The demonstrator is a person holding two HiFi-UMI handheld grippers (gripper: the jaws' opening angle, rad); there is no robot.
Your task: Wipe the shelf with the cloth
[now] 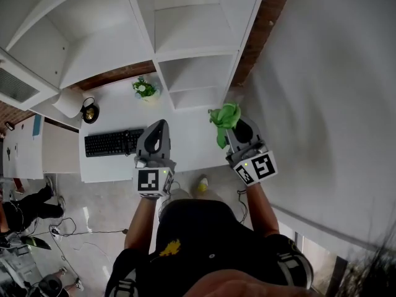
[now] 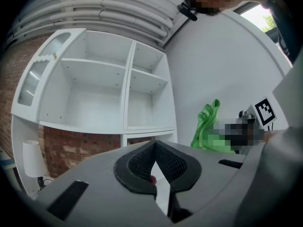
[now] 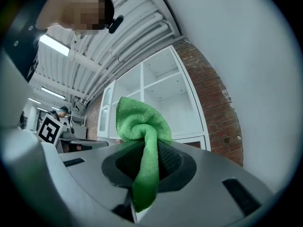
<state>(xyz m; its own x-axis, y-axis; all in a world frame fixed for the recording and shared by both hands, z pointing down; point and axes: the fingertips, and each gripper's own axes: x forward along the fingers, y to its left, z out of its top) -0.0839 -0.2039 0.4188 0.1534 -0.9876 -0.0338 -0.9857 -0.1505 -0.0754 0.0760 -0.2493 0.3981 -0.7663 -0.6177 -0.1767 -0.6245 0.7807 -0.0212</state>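
Shelf (image 1: 195, 48) wiping looks not yet begun: the green cloth (image 3: 142, 124) is held in the air short of the white unit, pinched between the closed jaws of the right gripper (image 1: 241, 132). The left gripper (image 1: 158, 132) has its jaws together, seemingly on nothing.

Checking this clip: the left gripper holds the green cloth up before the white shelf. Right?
Not quite: it is the right gripper that holds the green cloth up before the white shelf, as the right gripper view shows.
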